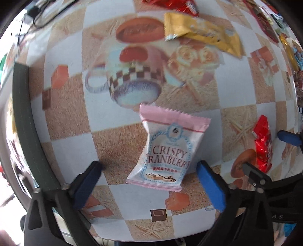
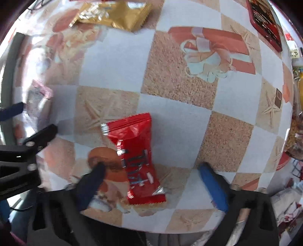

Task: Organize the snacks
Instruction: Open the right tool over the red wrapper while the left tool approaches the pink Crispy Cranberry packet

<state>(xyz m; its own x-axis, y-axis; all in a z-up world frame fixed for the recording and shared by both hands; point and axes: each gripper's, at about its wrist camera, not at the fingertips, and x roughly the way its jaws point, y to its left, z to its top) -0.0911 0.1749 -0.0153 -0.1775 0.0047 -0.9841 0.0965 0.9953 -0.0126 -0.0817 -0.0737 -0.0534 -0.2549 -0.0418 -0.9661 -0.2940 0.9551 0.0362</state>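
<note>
A pink and white "Crispy Cranberry" packet (image 1: pixel 166 147) lies on the patterned tablecloth. My left gripper (image 1: pixel 149 168) is open, its blue fingers on either side of the packet's lower end, not touching it. A red foil packet (image 2: pixel 136 157) lies near the table's front edge. My right gripper (image 2: pixel 151 170) is open around its lower half. The red packet also shows at the right of the left wrist view (image 1: pixel 263 143), and the pink packet shows blurred at the left of the right wrist view (image 2: pixel 37 98).
Gold packets (image 1: pixel 202 32) lie farther back, and they also show in the right wrist view (image 2: pixel 113 15). Red packets (image 1: pixel 170 5) lie at the far edge. A dark red package (image 2: pixel 265 22) sits at the far right. The table's front edge (image 2: pixel 151 230) runs just below the grippers.
</note>
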